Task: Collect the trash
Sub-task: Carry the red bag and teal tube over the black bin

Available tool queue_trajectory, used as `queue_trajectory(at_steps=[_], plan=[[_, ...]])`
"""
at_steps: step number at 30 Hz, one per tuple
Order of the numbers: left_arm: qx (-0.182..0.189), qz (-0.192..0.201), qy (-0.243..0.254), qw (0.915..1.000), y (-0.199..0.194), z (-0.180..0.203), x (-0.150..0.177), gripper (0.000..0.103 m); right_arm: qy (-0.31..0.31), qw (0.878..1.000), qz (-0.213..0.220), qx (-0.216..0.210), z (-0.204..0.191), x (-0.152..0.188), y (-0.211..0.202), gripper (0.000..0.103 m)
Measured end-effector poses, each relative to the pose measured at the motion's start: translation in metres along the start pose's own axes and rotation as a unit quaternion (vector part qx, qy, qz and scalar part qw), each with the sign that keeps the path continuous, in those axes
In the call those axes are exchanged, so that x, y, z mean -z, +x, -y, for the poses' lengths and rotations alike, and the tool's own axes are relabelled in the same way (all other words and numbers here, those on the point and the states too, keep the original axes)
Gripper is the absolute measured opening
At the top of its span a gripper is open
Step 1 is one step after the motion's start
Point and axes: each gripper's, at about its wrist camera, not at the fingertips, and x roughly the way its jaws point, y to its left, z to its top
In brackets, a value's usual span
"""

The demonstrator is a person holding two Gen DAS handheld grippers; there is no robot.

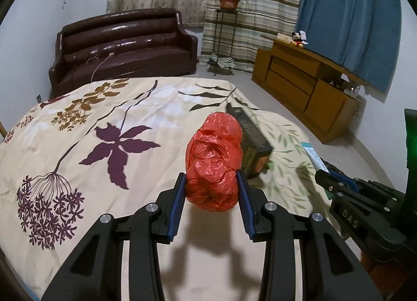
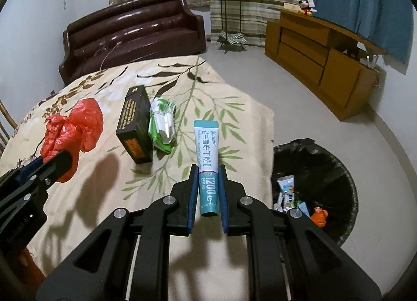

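Upright, sachet [image 2: 206,168] lengthwise between jaws

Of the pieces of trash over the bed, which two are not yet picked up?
The dark box and the green-and-white wrapper beside it lie ungripped; the red bag and teal sachet are clamped.

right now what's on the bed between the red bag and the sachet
A black box and a crumpled green wrapper, touching side by side, seen in the right wrist view.
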Motion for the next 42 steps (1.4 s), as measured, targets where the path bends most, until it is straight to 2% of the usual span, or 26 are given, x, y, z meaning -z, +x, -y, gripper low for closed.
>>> queue_trajectory(at_steps=[9,21,32,42], plan=[[0.021,0.013,0.027,0.9993,-0.01,0.039,0.001,0.039,0.023,0.999,0.025,0.024,0.039,0.008,-0.026,0.015],[0.05,0.014,0.072,0.9961,0.001,0.098,0.008,0.039,0.062,0.995,0.035,0.066,0.099,0.021,-0.04,0.015],[0.061,0.007,0.102,0.9929,0.024,0.14,0.006,0.039,0.086,0.992,0.034,0.085,0.135,0.027,-0.031,0.015],[0.065,0.004,0.119,0.9908,0.042,0.166,0.004,0.039,0.1,0.99,0.032,0.09,0.152,0.026,-0.019,0.015]])
